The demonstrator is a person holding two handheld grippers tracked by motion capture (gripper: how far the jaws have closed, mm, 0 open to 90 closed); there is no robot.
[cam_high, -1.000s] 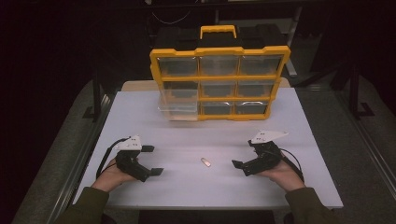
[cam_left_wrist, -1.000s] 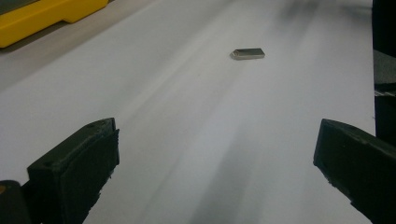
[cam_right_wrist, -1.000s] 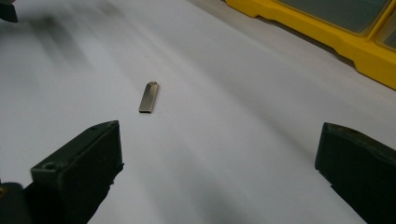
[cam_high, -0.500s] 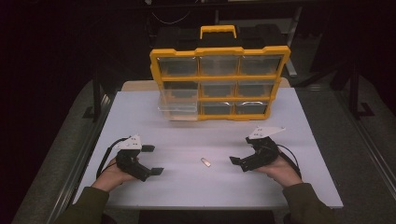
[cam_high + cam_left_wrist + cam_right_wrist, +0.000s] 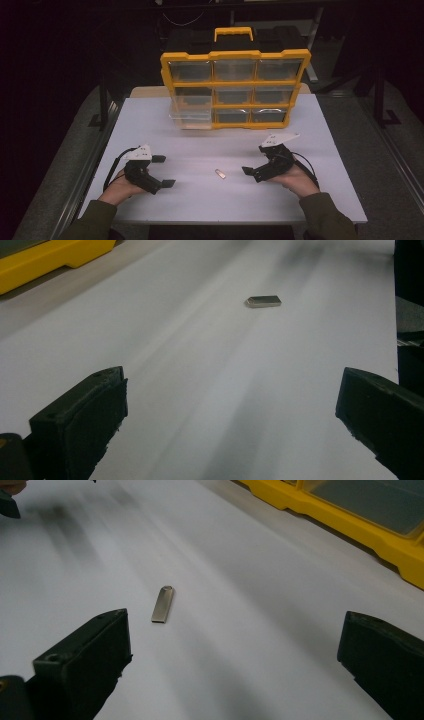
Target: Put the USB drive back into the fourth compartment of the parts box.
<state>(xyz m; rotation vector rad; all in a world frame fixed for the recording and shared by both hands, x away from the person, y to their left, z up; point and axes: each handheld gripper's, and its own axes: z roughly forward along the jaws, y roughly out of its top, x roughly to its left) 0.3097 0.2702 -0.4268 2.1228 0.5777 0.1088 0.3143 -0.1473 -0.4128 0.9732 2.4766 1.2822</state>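
At the near edge of the white table [image 5: 320,200], I am holding my left gripper [image 5: 162,171] low over the surface, its two black jaws standing wide apart with nothing between them. My right gripper [image 5: 248,171] is hovering on the other side, its jaws likewise spread and clamping nothing, tips pointing inward toward the middle of the table. Between the two grippers a small flat metal piece [image 5: 220,174] is lying on the bare tabletop, touching neither gripper and sitting nearer my right one. In the right gripper view the metal piece [image 5: 163,604] is lying just ahead of the jaws, closer to the left-hand jaw, with its rounded end pointing away. In the left gripper view the same metal piece [image 5: 263,301] is resting farther out, well beyond the open jaws. Farther back, a yellow organizer case [image 5: 235,52] with clear drawers is standing upright at the far side of the table, and one clear drawer [image 5: 190,116] at its lower left is sticking out toward me.
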